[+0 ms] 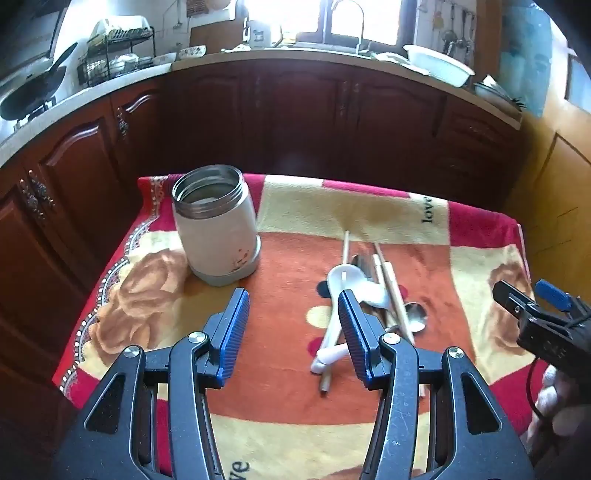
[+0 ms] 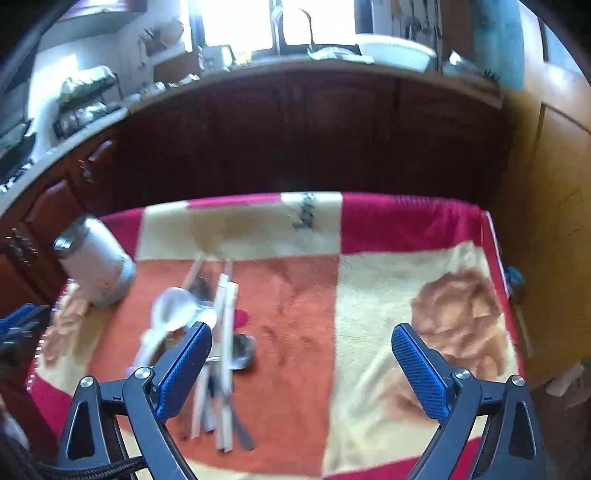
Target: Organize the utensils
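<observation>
A white jar with a steel threaded rim [image 1: 216, 225] stands open-topped on the flowered blanket [image 1: 288, 266]; in the right wrist view the jar [image 2: 94, 264] sits at far left. A heap of utensils [image 1: 369, 295] lies on the orange patch: a white ceramic spoon [image 1: 345, 280], pale chopsticks [image 1: 393, 291] and a metal spoon [image 1: 415, 317]. My left gripper [image 1: 293, 306] hovers open over the blanket between the jar and the heap, nothing between its fingers. My right gripper [image 2: 301, 341] stands wide open and empty just right of the utensil heap [image 2: 218, 332]. It also shows at the right edge as the right gripper [image 1: 524, 295].
Dark wooden cabinets [image 1: 295, 118] run behind the table, under a counter with a sink, a faucet [image 1: 347, 22] and a white basin [image 1: 437, 64]. A dish rack [image 1: 114, 51] and a pan sit at back left. A yellow wooden wall [image 2: 546, 184] closes the right side.
</observation>
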`<state>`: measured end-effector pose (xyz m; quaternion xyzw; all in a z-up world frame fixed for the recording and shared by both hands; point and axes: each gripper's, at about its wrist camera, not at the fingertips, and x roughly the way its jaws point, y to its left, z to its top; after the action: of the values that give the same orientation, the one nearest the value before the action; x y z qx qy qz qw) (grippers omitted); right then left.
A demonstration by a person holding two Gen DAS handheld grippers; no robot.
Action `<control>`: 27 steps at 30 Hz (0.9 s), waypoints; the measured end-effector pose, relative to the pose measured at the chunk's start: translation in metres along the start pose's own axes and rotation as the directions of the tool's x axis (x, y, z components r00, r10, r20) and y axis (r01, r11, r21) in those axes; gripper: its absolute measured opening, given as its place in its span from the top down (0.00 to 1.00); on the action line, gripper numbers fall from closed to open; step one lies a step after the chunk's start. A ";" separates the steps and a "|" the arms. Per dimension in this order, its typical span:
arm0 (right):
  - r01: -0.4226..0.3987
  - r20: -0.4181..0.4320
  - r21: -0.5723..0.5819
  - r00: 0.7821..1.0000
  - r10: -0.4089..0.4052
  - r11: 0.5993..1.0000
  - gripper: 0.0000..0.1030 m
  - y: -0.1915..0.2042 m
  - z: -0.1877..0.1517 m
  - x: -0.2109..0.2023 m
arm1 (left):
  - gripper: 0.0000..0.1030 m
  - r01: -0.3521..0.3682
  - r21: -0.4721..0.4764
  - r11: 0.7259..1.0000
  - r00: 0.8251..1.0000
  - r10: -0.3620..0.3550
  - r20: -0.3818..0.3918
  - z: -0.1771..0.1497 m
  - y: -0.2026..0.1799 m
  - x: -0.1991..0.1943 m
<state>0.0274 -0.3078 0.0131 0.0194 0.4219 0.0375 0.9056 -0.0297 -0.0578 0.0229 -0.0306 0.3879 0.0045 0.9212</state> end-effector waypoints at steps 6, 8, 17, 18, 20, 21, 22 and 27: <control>0.008 0.055 0.019 0.998 -0.009 1.000 0.05 0.018 0.006 -0.047 | 0.52 0.026 0.012 1.000 1.000 -0.026 0.016 -0.001 -0.006 -0.016; 0.017 0.070 0.026 0.997 -0.019 1.000 0.05 0.026 0.004 -0.054 | 0.52 0.029 0.014 0.999 0.999 -0.030 0.025 0.000 -0.006 -0.020; 0.028 0.065 0.004 0.998 -0.028 1.000 0.05 0.043 -0.001 -0.058 | 0.52 0.023 0.022 0.999 0.999 -0.024 0.046 -0.003 -0.006 -0.031; 0.031 0.064 0.005 0.997 -0.031 1.000 0.05 0.042 0.000 -0.058 | 0.52 0.020 0.019 1.000 0.999 -0.021 0.045 -0.004 -0.006 -0.031; 0.034 0.062 0.006 0.997 -0.035 0.999 0.05 0.042 0.000 -0.058 | 0.52 0.023 0.008 1.000 0.999 -0.023 0.038 -0.004 -0.004 -0.030; 0.038 0.066 0.009 0.997 -0.038 0.999 0.05 0.042 -0.001 -0.059 | 0.52 0.023 0.005 1.000 0.999 -0.023 0.036 -0.005 -0.004 -0.029; 0.039 0.068 0.014 0.997 -0.040 0.999 0.05 0.041 -0.001 -0.059 | 0.52 0.022 0.003 1.000 0.999 -0.022 0.035 -0.005 -0.004 -0.029; 0.045 0.073 0.030 0.996 -0.047 0.999 0.05 0.039 -0.003 -0.058 | 0.52 0.021 0.001 1.000 0.999 -0.021 0.034 -0.006 -0.004 -0.028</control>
<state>-0.0143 -0.2736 0.0581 0.0236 0.3893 0.0098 0.9208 -0.0531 -0.0622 0.0387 -0.0341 0.3720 -0.0047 0.9276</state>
